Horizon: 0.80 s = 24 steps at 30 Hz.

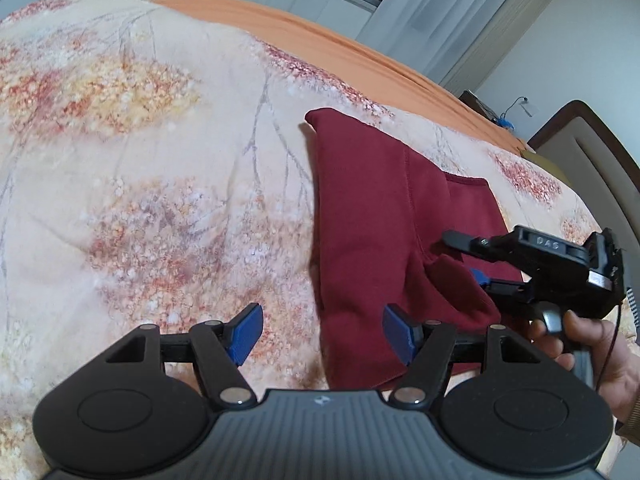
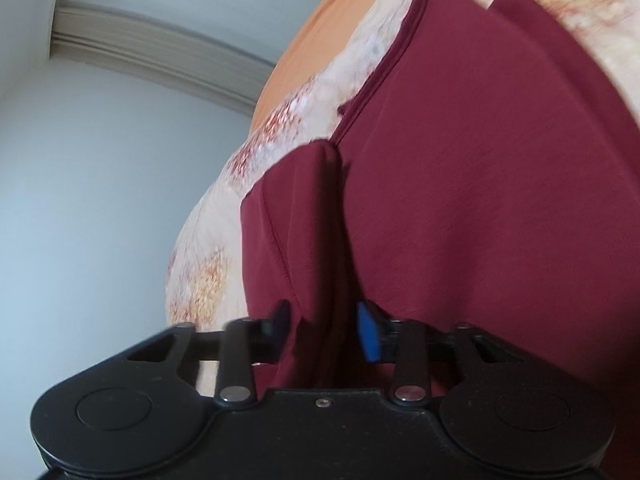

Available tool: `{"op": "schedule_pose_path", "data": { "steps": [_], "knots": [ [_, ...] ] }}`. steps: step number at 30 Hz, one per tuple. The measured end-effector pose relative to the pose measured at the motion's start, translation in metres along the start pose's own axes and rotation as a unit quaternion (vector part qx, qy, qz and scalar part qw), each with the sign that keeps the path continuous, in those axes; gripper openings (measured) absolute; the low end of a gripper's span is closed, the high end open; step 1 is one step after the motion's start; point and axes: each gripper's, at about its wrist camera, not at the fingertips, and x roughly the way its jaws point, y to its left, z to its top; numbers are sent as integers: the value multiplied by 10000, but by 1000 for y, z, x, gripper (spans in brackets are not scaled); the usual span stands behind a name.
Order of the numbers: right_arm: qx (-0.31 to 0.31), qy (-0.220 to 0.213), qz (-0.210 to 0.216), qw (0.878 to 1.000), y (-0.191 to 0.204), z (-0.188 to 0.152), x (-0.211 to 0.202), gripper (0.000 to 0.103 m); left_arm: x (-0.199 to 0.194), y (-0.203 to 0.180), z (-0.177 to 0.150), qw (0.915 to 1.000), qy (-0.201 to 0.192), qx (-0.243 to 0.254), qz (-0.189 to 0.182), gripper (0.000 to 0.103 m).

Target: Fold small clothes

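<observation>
Looking through the left wrist view, I have my left tool (image 1: 322, 330) hanging wide with nothing between its blue pads, just above the near edge of the maroon garment (image 1: 372, 216). The garment lies partly folded on the floral bedspread (image 1: 140, 160), one layer turned over another along a stitched seam. My right tool (image 1: 466, 256) reaches in from the right, held by a hand (image 1: 580, 344), with a raised pleat of the cloth between its fingers.

In the right wrist view, blurred, the right tool (image 2: 326, 330) stands narrow around that bunched ridge of maroon garment (image 2: 500, 160); the pads look pressed against it, so I judge it gripped.

The fabric reads as soft, light, limp knit that will sag and drag rather than hold shape. I would take it at a hem or corner, pinching both layers, not the loose middle.
</observation>
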Motion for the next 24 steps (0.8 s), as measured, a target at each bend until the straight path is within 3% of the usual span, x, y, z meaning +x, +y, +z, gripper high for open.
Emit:
{"op": "schedule_pose_path", "data": {
  "steps": [1,2,5,9,10,12,14,18,22,24],
  "knots": [
    [-49,22,8,10000,1,-1,1,14,3,2,1,10000,5,-75,-6,71],
    [-120,-2,31,9999,3,-1,0,12,6,4,4,9999,8,-162,-23,71],
    [-180,-242,388,9988,9,9,-22,11,16,6,13,9991,-13,-405,-119,71],
    [-228,-724,948,9926,0,27,-83,11,30,-4,31,9980,-123,-497,-357,71],
    [-204,-851,861,9924,-9,31,-99,12,35,-8,36,9977,-149,-503,-441,72],
    [-119,-907,16,9958,-31,35,-116,12,47,-19,42,9972,-172,-490,-547,73],
    [47,-799,-413,9959,-49,34,-120,12,64,-31,46,9972,-117,-449,-594,73],
    [143,-693,-349,9969,-56,31,-119,19,92,-56,49,9975,43,-357,-613,73],
    [436,-590,-156,9972,-61,31,-125,41,110,-71,50,9978,158,-241,-601,73],
    [241,-688,-281,9969,-51,28,-141,43,116,-75,51,9982,211,-189,-522,73]
  ]
}}
